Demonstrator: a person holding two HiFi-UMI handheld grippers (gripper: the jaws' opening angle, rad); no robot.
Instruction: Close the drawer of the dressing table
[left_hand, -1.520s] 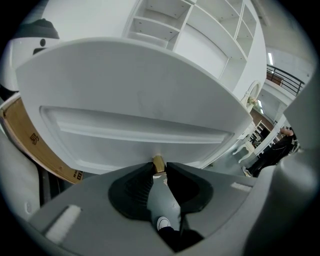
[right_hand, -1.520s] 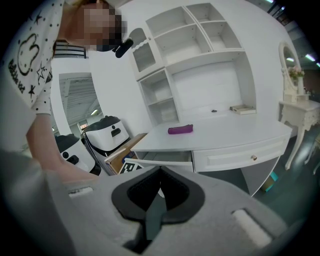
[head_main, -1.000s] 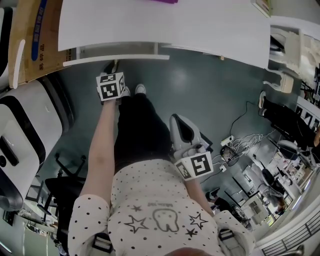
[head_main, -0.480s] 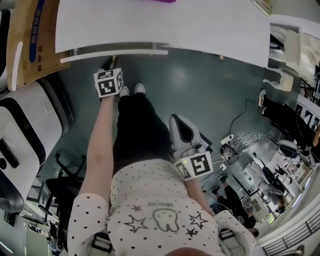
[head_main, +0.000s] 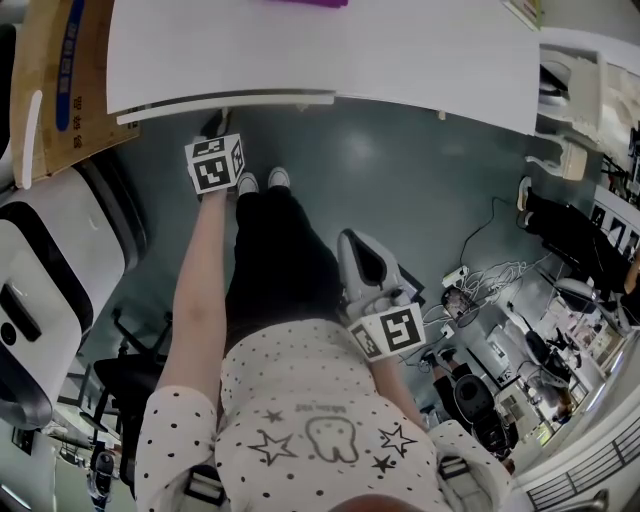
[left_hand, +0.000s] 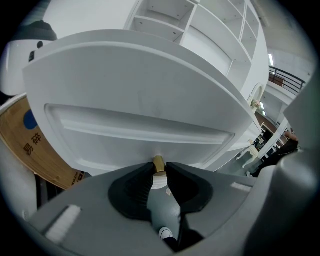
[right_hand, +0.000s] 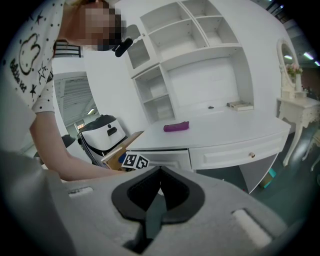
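Note:
The white dressing table (head_main: 400, 50) fills the top of the head view. Its left drawer front (head_main: 225, 102) stands just proud of the table's edge. In the left gripper view the drawer front (left_hand: 140, 125) is close ahead, and my left gripper (left_hand: 159, 167) is shut on its small brass knob (left_hand: 158, 161), one black pad on each side. In the head view the left gripper (head_main: 218, 130) reaches under the table edge. My right gripper (head_main: 352, 242) hangs back by the person's waist, away from the table. Its jaws (right_hand: 159, 175) are shut on nothing.
A cardboard box (head_main: 60, 80) and a white and black machine (head_main: 50, 270) stand to the left. A purple object (right_hand: 176, 127) lies on the tabletop. A second drawer with a brass knob (right_hand: 252, 155) is to the right. Cables (head_main: 480, 280) lie on the floor at right.
The left gripper has moved towards the table with the knob in it, and the drawer has slid in until its front stands near the table's edge. The right gripper has kept still.

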